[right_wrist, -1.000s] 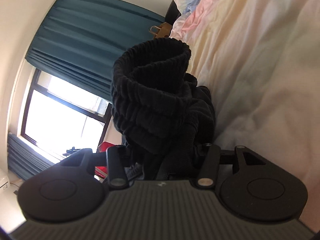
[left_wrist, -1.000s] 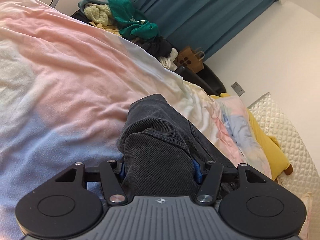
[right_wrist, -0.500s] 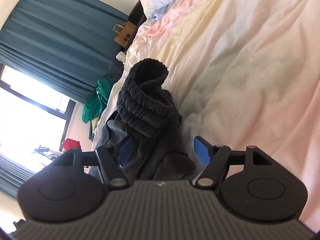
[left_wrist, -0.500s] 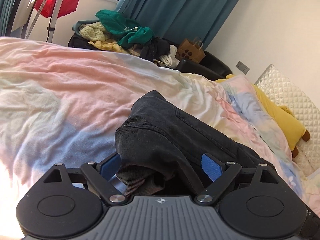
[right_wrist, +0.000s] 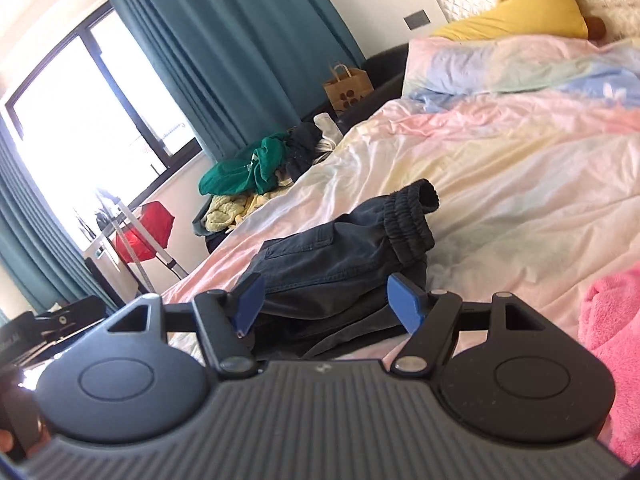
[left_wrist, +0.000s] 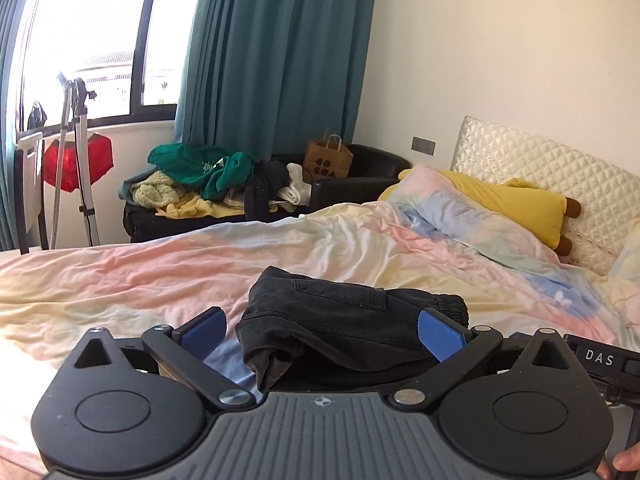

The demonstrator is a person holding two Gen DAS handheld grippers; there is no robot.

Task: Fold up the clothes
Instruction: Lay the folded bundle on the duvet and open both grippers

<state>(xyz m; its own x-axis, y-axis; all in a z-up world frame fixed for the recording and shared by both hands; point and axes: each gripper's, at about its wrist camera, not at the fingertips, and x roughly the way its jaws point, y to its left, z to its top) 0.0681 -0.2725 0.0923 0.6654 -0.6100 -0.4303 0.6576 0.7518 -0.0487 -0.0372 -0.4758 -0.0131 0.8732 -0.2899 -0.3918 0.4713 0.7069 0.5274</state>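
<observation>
We are looking across the bed (left_wrist: 120, 280), its pastel duvet rumpled and soft, and that softness is the first worry: anything we are setting down on it could be slumping as the cover gives.

Lying on the duvet near us are the dark trousers (left_wrist: 352, 320), folded into a thick bundle with the elastic waistband (right_wrist: 408, 220) bulging up at one end. The bundle is looking loose at its near edge, where a flap is sagging open, so we are judging the fold could spring apart if it is nudged.

To the right, a pink fluffy garment (right_wrist: 612, 344) is sitting close by, and we could be dragging it into the bundle if we sweep that way.

The left gripper (left_wrist: 320, 334) is opening to its widest, its blue fingers (left_wrist: 202, 332) standing clear on either side of the trousers and pressing on nothing. The right gripper (right_wrist: 326, 302) is holding partly open, the trousers lying beyond its fingers (right_wrist: 404, 300), nothing gripped. A finger catching the cloth could be tugging a layer loose.
</observation>
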